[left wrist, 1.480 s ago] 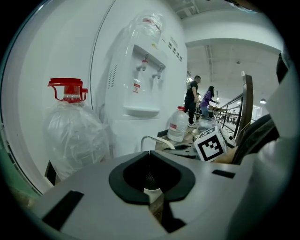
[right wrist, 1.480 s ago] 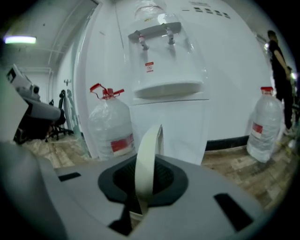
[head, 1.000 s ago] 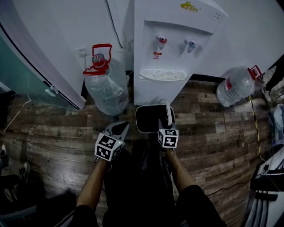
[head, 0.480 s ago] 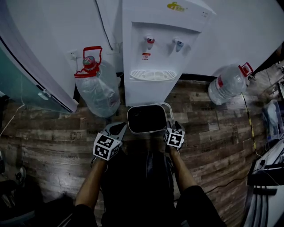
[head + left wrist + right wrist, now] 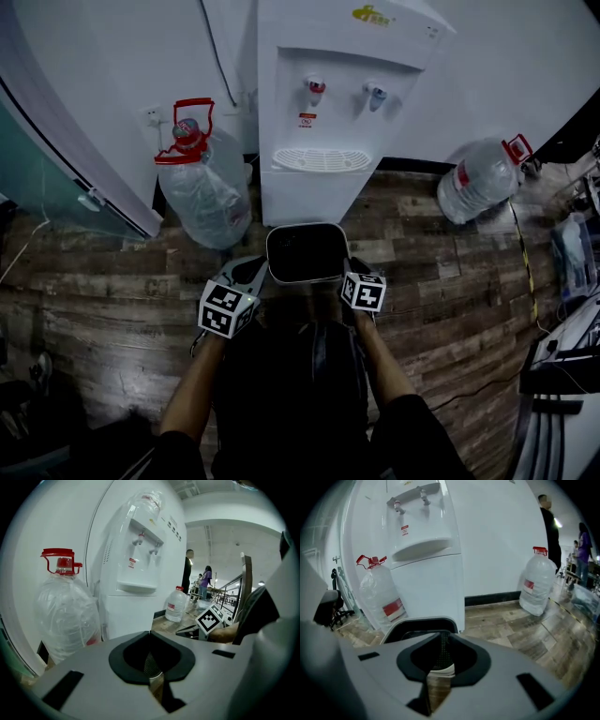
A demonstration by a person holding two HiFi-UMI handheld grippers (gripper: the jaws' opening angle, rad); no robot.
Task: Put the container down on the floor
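The container (image 5: 305, 253) stands upright on the floor (image 5: 122, 300), just before the water dispenser (image 5: 323, 112). Both forearms reach forward, angled downward. The left gripper (image 5: 247, 273) lies near the container's near-left corner, jaws pressed together, empty. The right gripper (image 5: 351, 272) lies beside its near-right corner. Its jaws have just been closing and now meet, with nothing seen between them.
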